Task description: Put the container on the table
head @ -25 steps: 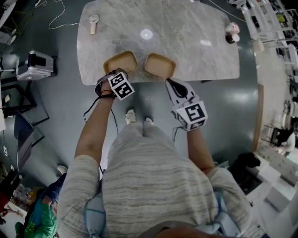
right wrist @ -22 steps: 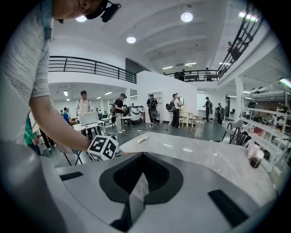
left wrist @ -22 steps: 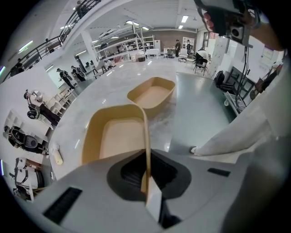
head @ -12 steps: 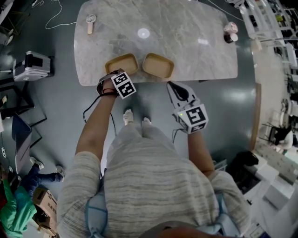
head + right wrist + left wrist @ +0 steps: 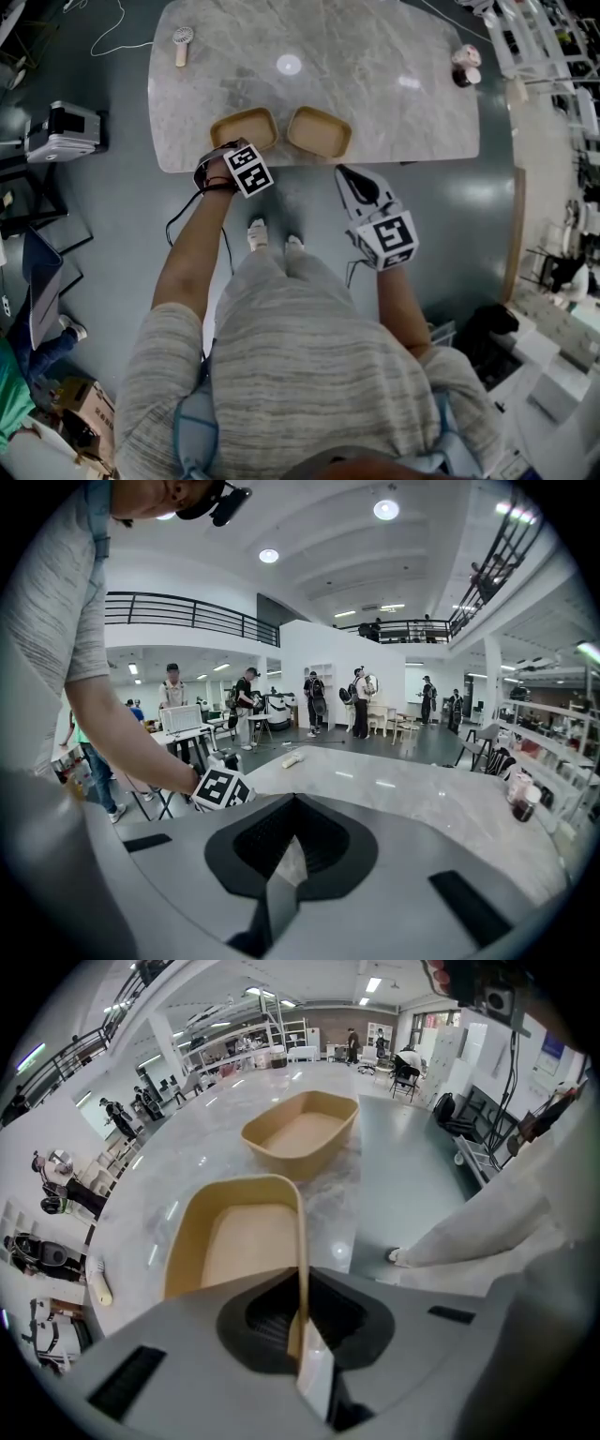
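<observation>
tan container (image 5: 244, 127) pinched by its near rim in the left claw (image 5: 302, 1335), at the near edge of the worktop (image 5: 375, 75), just beside a second container (image 5: 320, 131). right claw (image 5: 281, 864) closed on nothing, off the worktop's edge. placing step likely at its end; next: settle flat, open the claw, lift clear without dragging.

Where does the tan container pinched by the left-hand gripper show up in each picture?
Head view: tan container above and left of centre, at the marble table edge nearest the person.
Left gripper view: lower centre, rim between the jaws.
Right gripper view: not in it.
Shared landmark: the marble table.
</observation>
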A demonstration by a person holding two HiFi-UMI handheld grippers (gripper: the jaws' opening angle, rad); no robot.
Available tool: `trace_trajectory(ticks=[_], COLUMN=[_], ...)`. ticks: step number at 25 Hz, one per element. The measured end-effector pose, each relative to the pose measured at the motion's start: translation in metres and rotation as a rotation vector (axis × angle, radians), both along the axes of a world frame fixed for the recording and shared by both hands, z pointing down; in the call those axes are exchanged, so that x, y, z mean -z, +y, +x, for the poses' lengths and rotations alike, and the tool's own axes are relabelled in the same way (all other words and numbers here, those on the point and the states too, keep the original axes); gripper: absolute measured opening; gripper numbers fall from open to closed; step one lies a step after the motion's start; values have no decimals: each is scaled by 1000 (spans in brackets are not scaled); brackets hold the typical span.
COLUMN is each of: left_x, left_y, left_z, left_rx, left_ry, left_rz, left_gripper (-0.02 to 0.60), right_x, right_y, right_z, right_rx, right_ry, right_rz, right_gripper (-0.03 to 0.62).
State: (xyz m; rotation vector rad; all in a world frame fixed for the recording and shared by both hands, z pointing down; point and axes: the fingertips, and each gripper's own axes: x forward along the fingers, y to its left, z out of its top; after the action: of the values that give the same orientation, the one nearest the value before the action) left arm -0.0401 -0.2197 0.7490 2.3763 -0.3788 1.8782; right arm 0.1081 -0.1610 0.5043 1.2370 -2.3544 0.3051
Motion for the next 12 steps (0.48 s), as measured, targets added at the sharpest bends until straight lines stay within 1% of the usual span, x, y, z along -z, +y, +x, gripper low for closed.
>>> trace_trajectory(ticks=[6,8,9,11,12], left_x=[-2,-1,-1,0,0], left_y=[-1,-2,-2,-3,-4], left_z=[1,1,1,1,1], left_rx=[9,15,17,20,21], left_ry=[10,17,20,26,30], left_rz=[-3,2,2,4,7], left_gripper=[5,19,41,44,57], right_x=[6,3,3,3,4], right_y=[-3,-5,-5,-5,-4], right_z=[-9,-5,-4,-6,-8], right_rx=[10,10,9,8,9], right_ry=[-23,-16,-12,-16,-20], right_rz=[-1,17,20,3,-5], right_gripper=[2,2,2,2,2])
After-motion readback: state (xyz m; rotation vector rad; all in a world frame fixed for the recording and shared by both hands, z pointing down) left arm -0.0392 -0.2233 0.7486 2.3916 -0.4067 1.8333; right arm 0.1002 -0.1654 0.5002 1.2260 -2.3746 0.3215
